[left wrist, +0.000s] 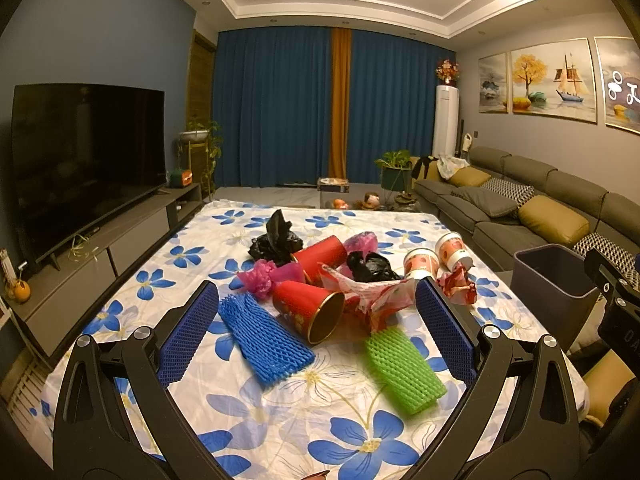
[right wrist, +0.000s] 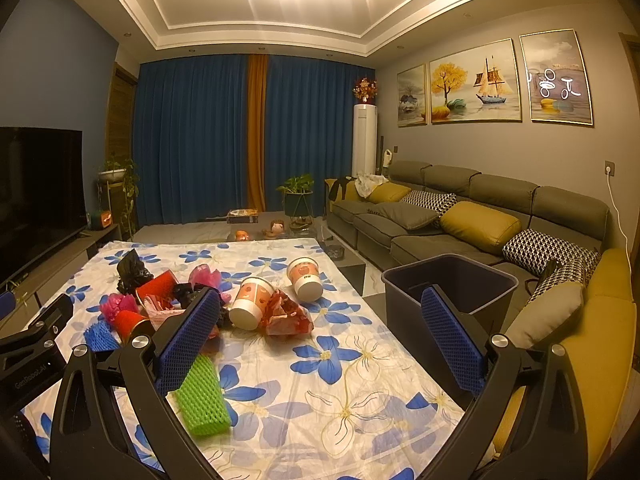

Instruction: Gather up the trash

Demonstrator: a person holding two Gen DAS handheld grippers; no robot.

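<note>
Both tools, left tool [left wrist: 316, 320] and right tool [right wrist: 320, 332], spread wide, gripping nothing. Heaped mid-worktop [right wrist: 340, 400]: two red paper cups [left wrist: 310, 312], two white printed cups [right wrist: 254, 302], two black bags [left wrist: 276, 240]. Nearer the front edge: one blue foam net [left wrist: 266, 344], one green foam net [left wrist: 404, 368]. Just off the right edge: one dark plastic bin [right wrist: 452, 280].

Legible text: "GenRobot.AI" printed on the black body of the left gripper [right wrist: 30, 376], lower left of the right wrist view. Nothing else readable.

I see trash [left wrist: 320, 276] heaped mid-table: foam nets, tipped cups, crumpled bags; a dark bin [right wrist: 450, 284] stands beside the table.
</note>
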